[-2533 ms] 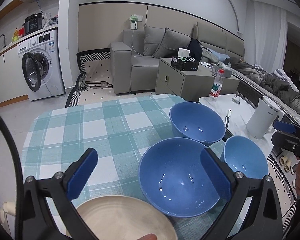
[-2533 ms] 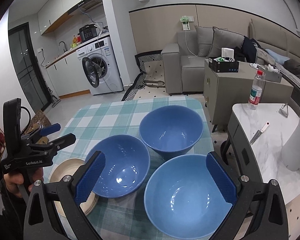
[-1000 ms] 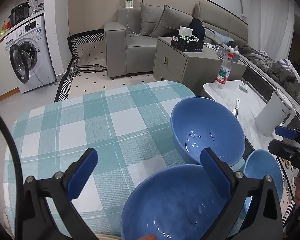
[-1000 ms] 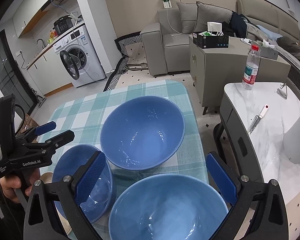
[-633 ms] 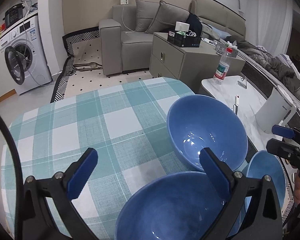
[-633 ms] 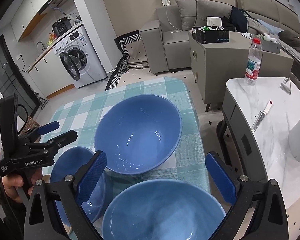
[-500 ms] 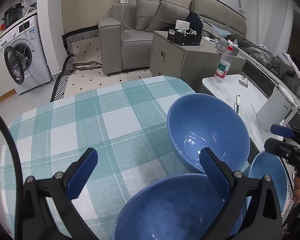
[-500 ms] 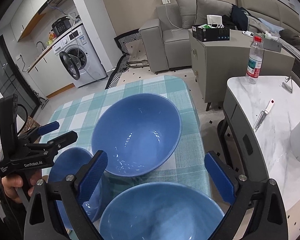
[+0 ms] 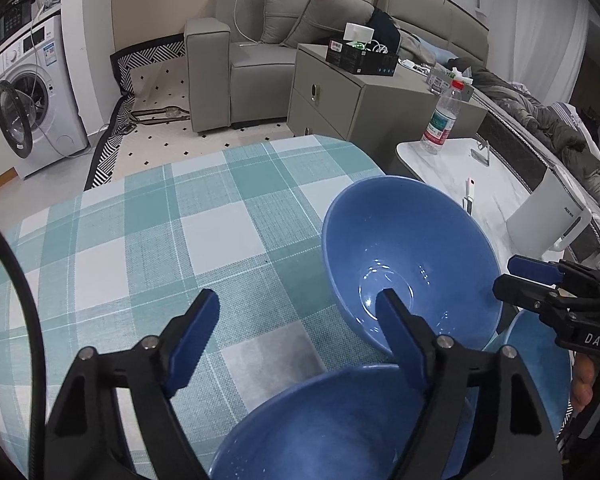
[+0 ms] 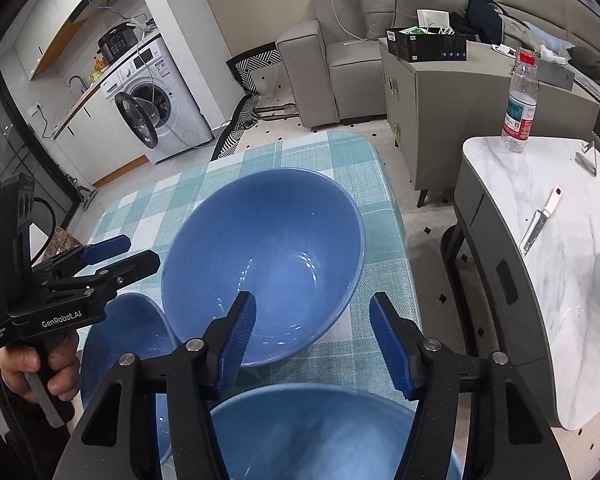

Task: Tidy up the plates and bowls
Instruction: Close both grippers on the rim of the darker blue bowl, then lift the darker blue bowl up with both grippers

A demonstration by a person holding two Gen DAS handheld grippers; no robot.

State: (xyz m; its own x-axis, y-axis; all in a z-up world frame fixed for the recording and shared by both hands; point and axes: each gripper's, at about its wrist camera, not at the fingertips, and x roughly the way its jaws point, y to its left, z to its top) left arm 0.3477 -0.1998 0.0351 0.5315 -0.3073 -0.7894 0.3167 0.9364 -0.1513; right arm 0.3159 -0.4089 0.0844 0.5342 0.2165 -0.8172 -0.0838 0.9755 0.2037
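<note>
Blue bowls: both grippers have descended onto the near pair. Left gripper [image 9: 296,320] and right gripper [image 10: 312,328] jaws are closing, gripping nothing yet; the far bowl [image 10: 264,256] awaits nesting.

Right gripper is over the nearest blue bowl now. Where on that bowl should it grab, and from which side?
Take the near bowl by its far rim, coming down from above with one finger inside and one outside. It sits upright and open, with smooth flaring walls too wide to span, so the thin lip is probably the only hold. The right gripper hangs just above that edge, jaws closing, pads not yet on it.
</note>
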